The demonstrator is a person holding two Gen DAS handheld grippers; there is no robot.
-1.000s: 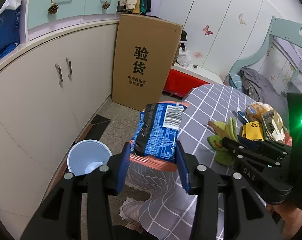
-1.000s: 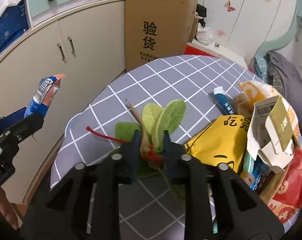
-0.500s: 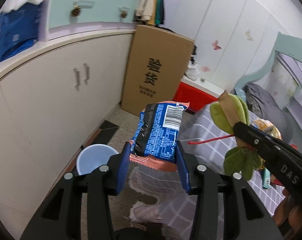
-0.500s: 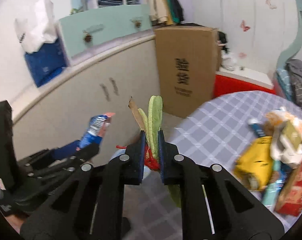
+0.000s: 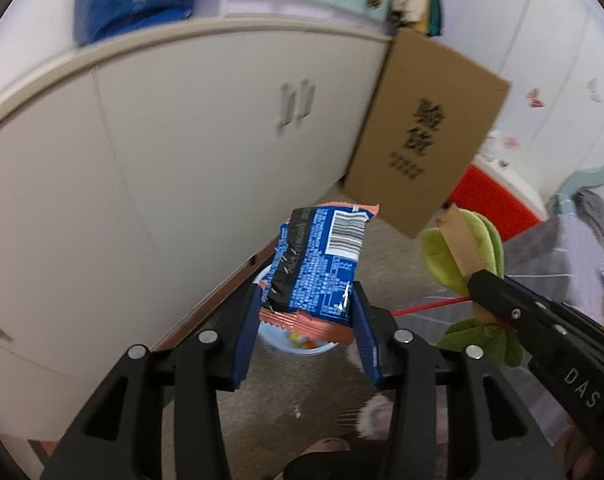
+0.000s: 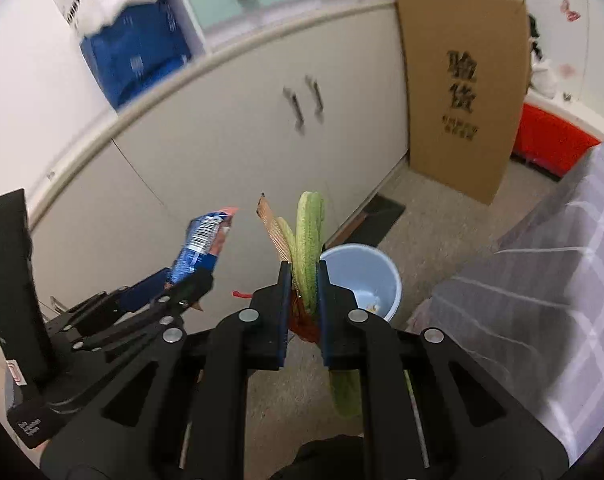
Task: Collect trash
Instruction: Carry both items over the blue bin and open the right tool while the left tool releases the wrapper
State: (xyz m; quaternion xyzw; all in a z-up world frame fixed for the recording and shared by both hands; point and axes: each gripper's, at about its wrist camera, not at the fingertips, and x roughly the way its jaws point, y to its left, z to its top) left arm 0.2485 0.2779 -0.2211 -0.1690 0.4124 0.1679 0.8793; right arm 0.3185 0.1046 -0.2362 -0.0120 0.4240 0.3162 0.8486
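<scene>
The blue bin (image 6: pixel 361 276) sits on the floor against the cupboards (image 6: pixel 222 152), at about one o'clock past the right gripper (image 6: pixel 302 280) and nearly hidden behind the wrapper in the left view. Both loads look light and floppy, so I reckon a release from this height could drift and land on the floor beside the rim. The left gripper (image 5: pixel 307 312) is closed partway on the blue snack wrapper (image 5: pixel 321 268), pinching its lower edge. The right one is squeezed narrow on the green leafy scrap (image 6: pixel 309 236), its red string (image 5: pixel 429 306) trailing toward nine o'clock.
</scene>
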